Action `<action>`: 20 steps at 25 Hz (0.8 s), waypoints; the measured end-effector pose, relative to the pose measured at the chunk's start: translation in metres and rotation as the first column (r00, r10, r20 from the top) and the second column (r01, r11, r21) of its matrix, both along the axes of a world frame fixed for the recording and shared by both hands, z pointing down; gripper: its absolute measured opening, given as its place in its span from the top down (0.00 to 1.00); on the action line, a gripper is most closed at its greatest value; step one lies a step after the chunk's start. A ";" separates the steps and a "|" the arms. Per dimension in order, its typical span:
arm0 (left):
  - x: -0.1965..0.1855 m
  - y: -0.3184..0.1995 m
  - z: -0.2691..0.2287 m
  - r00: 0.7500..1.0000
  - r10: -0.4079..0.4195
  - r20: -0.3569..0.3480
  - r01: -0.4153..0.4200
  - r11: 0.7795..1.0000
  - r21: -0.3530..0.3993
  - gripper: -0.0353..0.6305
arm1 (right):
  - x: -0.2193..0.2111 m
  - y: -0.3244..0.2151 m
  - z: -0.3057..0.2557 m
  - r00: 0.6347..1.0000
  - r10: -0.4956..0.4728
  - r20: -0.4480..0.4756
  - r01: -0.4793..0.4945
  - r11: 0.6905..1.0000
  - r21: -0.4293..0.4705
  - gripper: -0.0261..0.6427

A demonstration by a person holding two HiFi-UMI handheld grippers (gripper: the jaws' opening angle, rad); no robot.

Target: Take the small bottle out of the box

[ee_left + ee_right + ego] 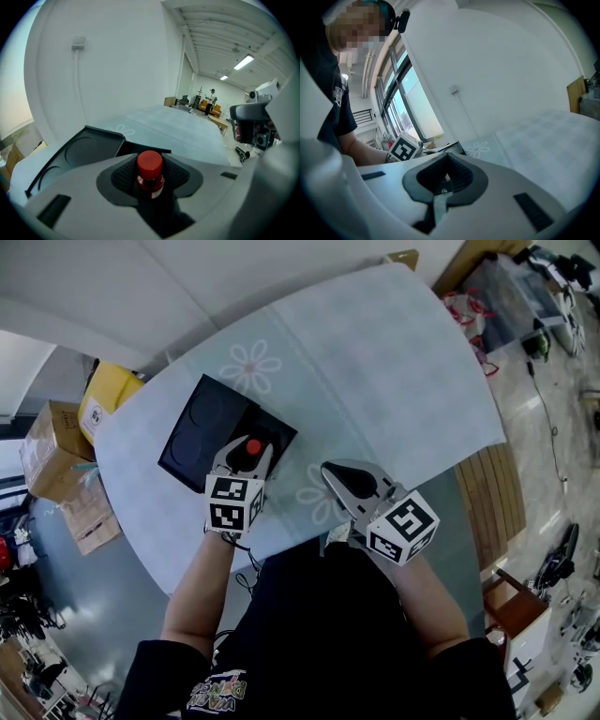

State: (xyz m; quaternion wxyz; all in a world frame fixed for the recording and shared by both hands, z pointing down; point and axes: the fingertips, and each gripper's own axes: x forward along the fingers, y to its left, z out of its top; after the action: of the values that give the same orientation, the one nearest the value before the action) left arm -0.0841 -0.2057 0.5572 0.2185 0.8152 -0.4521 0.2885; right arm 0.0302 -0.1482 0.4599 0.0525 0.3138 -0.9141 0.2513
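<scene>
At left on table [394, 362]: black box [197, 427], lid open, lying flat on flowered cloth. Over the box's near right part: left gripper [246, 457], pads clamped on small bottle [252, 447] just below its red cap, bottle upright and apparently raised above the box. Clearance of bottle base from box rim not confirmable. Judged as the lift-out step, task nearly complete. Recommended: hold squeeze steady, given a grip high on the bottle near the cap. Raise straight up, no tilt, well past rim before any sideways carry toward bare cloth. Watch for box dragging along with bottle; in that case, pin it down with the other tool. At right: right gripper [336, 474], jaws closed together on nothing, near table's front edge, apart from box.
</scene>
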 end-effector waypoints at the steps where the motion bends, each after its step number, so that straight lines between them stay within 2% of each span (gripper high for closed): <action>1: 0.000 0.001 -0.004 1.000 -0.007 -0.001 0.007 1.000 0.011 0.69 | 0.000 0.002 -0.002 1.000 -0.006 0.000 0.006 1.000 0.005 0.93; 11: 0.000 0.023 -0.049 0.998 -0.062 -0.024 0.064 0.992 0.105 0.69 | 0.006 0.017 -0.022 0.998 -0.067 -0.004 0.067 0.995 0.069 0.93; 20: 0.003 0.066 -0.083 0.990 -0.131 -0.055 0.139 0.974 0.180 0.69 | 0.011 0.049 -0.040 0.991 -0.137 -0.005 0.136 0.982 0.129 0.93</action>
State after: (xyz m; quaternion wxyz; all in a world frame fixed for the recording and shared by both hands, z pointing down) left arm -0.0811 -0.1394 0.4740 0.1711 0.8053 -0.5264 0.2124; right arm 0.0414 -0.0996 0.4197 0.0474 0.2525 -0.9479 0.1881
